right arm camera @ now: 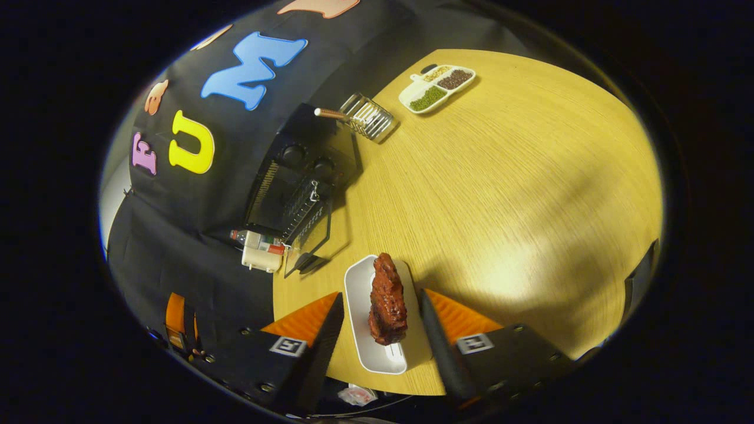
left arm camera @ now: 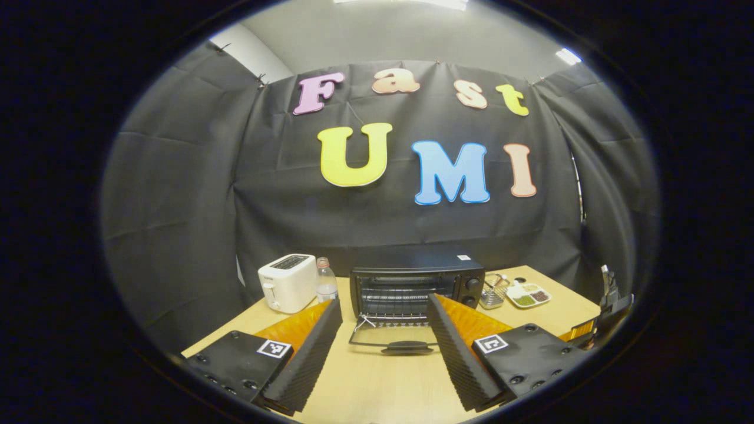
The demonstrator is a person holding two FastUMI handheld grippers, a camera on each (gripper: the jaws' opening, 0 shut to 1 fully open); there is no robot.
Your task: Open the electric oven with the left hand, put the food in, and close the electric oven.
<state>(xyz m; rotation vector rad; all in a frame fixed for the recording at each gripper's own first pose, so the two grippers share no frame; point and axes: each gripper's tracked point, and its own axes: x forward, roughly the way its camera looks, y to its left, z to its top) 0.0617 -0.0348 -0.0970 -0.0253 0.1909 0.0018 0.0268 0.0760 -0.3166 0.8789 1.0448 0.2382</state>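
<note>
We hold our left gripper (left arm camera: 384,330) above the wooden counter (left arm camera: 377,388) with its jaws spread wide and nothing between them. Straight ahead of those jaws stands the black electric oven (left arm camera: 416,284), its glass door (left arm camera: 393,334) folded down flat toward us, so the door's dark handle (left arm camera: 406,348) lies in the gap between the jaws, though farther off and untouched. The wire rack shows inside the open cavity. Beyond the left jaw sit a white toaster (left arm camera: 287,282) and a clear plastic bottle (left arm camera: 326,281) just beside it. Beyond the right jaw, next to the oven's knob side, we see a small wire basket (left arm camera: 493,291) and a white divided dish (left arm camera: 529,294) of green and brown fillings.

In the right gripper view, our right gripper (right arm camera: 380,330) hangs over the counter (right arm camera: 518,194) with its jaws parted as well. A white oblong plate (right arm camera: 360,312) lies on the counter in the space between them, carrying a reddish-brown piece of meat (right arm camera: 387,307). Whether the jaws touch the plate's rim, we cannot tell. The oven (right arm camera: 300,182) stands well ahead and left of these jaws, door down, with the wire basket (right arm camera: 368,118) and divided dish (right arm camera: 437,87) farther along.
</note>
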